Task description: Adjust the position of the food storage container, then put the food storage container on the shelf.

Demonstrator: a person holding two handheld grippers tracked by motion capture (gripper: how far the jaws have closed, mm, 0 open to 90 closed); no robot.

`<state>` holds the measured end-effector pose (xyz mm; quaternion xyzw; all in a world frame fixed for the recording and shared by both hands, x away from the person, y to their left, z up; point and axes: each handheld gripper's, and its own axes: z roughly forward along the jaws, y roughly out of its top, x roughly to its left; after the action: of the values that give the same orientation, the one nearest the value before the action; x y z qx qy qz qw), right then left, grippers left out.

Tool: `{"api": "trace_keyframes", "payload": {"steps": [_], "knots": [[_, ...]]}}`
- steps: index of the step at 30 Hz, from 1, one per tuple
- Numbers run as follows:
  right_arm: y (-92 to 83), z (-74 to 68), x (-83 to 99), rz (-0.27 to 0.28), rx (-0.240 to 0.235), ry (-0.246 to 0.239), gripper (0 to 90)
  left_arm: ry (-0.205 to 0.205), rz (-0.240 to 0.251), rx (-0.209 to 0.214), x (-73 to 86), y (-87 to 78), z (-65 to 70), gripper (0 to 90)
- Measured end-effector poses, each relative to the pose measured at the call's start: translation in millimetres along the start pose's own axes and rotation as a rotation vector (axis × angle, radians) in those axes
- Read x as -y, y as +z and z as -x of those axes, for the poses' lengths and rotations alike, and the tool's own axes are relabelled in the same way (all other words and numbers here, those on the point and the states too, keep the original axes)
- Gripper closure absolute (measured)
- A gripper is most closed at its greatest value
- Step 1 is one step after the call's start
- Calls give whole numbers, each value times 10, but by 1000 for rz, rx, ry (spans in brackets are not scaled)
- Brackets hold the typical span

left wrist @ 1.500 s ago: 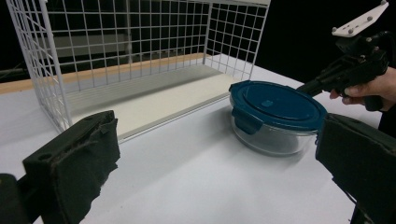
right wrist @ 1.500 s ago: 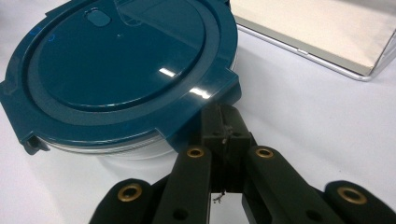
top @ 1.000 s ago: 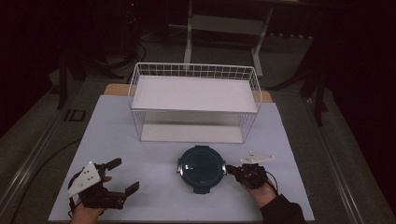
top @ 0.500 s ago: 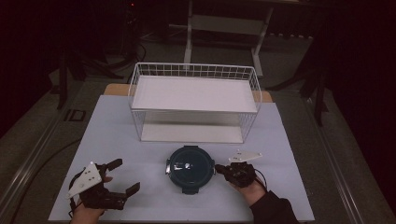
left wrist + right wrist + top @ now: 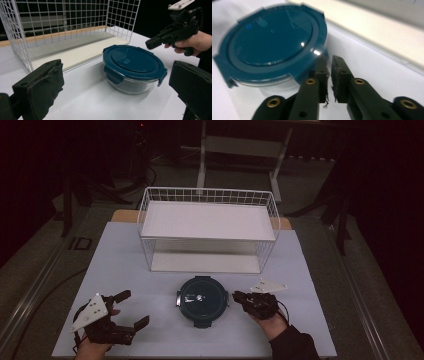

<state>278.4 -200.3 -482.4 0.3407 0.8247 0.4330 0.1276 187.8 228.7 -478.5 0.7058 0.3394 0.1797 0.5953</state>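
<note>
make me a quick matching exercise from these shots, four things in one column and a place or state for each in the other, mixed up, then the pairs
Things:
1. left gripper
2. right gripper
3. round container
4. wire basket

Places or states:
A. stands at the far side of the table, nothing in it
B. jaws spread wide, nothing between them
C. blue lid clipped on, clear glass body
D. jaws nearly closed, tips beside the container's rim

Pairs: 1-B, 2-D, 3-C, 4-A
</note>
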Motion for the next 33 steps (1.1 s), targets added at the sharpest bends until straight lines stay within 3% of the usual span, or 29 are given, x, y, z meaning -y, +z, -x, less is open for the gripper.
{"api": "trace_keyframes", "payload": {"steps": [3, 4, 9, 10, 12, 19, 23, 31, 33], "knots": [[-77, -25, -32, 41, -10, -2, 683, -28, -3, 62, -16, 11, -27, 0], [-104, -38, -42, 67, -21, 3, 599, -37, -5, 78, -24, 14, -30, 0], [-179, -89, -87, 141, -39, 12, 319, -29, -31, 92, -81, 63, -12, 0], [-194, -98, -97, 154, -47, 4, 225, -27, -35, 94, -97, 76, -3, 0], [-224, -129, -118, 173, -54, -16, 143, -26, -40, 96, -127, 102, 16, 0], [-333, -160, -172, 253, -31, -58, 109, 5, -67, 89, -267, 190, 59, 0], [-393, -212, -194, 299, 48, -107, 128, 17, -73, 93, -377, 273, 85, 0], [-431, -223, -176, 305, -5, -98, 176, -5, -138, 137, -515, 533, 140, 0], [-439, -210, -165, 280, -46, -58, 176, 3, -149, 133, -535, 588, 153, 0]]}}
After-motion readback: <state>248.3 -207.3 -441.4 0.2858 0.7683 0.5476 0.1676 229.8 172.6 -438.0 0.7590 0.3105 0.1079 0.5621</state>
